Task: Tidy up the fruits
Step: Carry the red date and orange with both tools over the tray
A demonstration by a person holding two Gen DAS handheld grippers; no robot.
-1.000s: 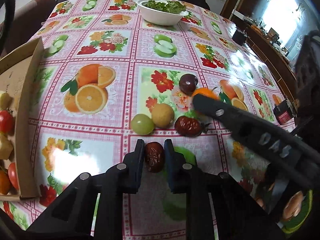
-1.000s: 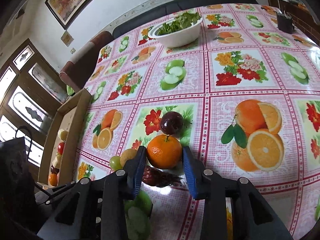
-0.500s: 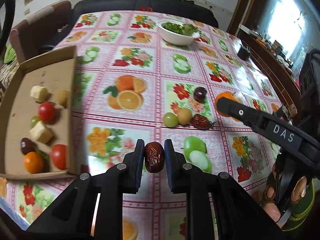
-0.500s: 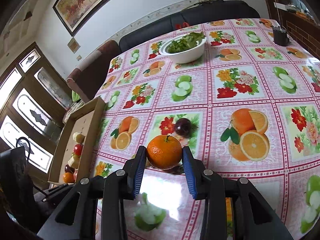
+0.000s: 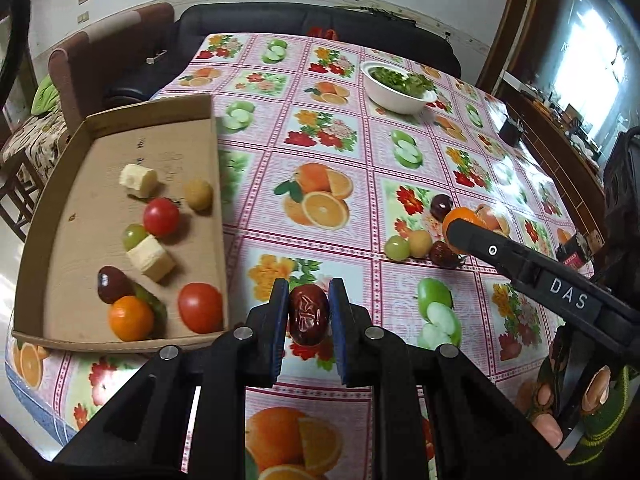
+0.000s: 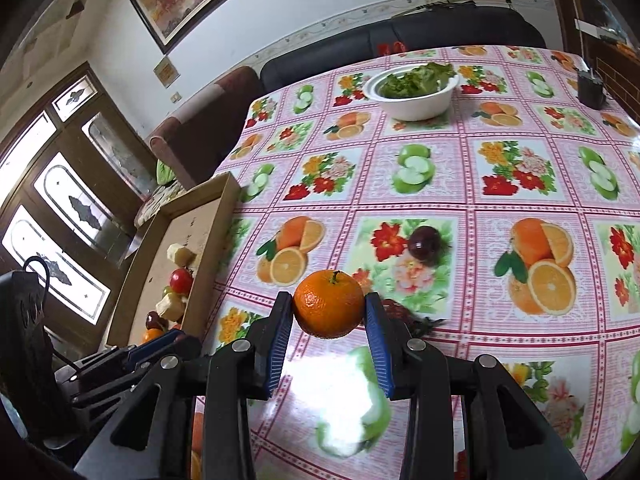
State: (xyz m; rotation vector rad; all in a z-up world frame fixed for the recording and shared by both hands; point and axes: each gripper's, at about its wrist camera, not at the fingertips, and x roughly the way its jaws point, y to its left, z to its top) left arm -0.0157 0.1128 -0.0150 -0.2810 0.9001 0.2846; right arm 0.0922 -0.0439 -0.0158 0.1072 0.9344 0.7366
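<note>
My left gripper (image 5: 308, 316) is shut on a wrinkled red date (image 5: 308, 314), held above the table just right of the cardboard tray (image 5: 218, 184). My right gripper (image 6: 329, 312) is shut on a tangerine (image 6: 329, 304), lifted above the table; it also shows in the left wrist view (image 5: 464, 228). On the cloth lie a green grape (image 5: 397, 248), a tan round fruit (image 5: 420, 238), another red date (image 5: 443, 254) and a dark plum (image 5: 441, 205). The tray holds tomatoes, banana pieces, a grape, a date and a tangerine.
A white bowl of greens (image 5: 400, 90) stands at the far side of the table. A small black box (image 6: 591, 88) sits at the far right. Chairs and a dark sofa stand beyond the table's far and left edges. The tablecloth carries printed fruit pictures.
Both grippers rose and drew back from the loose fruit, each carrying its fruit. The left view swung left, so the tray and its contents now show fully.
</note>
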